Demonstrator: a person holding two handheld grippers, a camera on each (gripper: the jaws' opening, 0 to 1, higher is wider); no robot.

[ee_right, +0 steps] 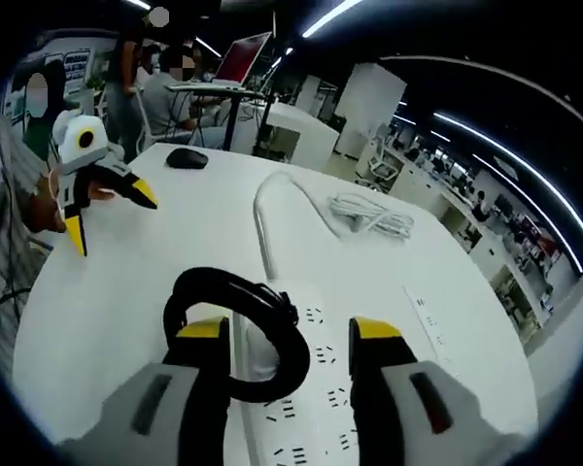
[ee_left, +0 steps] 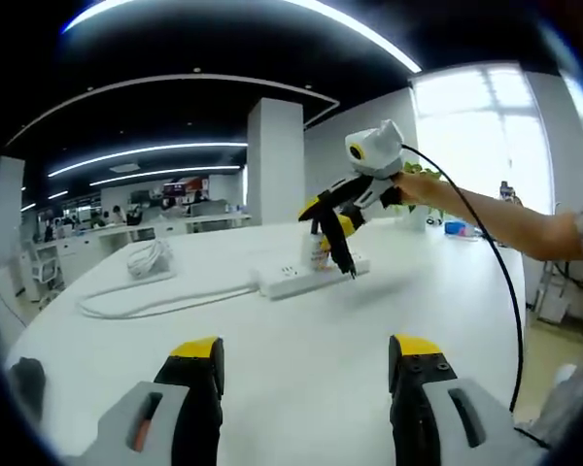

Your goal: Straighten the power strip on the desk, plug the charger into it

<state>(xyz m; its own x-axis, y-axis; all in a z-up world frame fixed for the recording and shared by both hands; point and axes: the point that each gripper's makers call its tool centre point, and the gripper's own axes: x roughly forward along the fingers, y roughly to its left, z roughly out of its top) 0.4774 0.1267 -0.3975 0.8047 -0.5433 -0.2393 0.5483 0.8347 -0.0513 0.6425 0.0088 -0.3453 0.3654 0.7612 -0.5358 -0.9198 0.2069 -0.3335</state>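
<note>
One power strip (ee_right: pixel 311 388), one charger (ee_right: pixel 262 351)

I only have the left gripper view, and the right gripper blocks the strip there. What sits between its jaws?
Observer: A white charger ringed by its black cable, on the power strip.
Operator: Is the right gripper clamped on it?
Observer: No. The right gripper has its jaws apart, one on either side.
Operator: Anything beyond my left gripper?
Observer: A black mouse lies on the desk past the left gripper.
</note>
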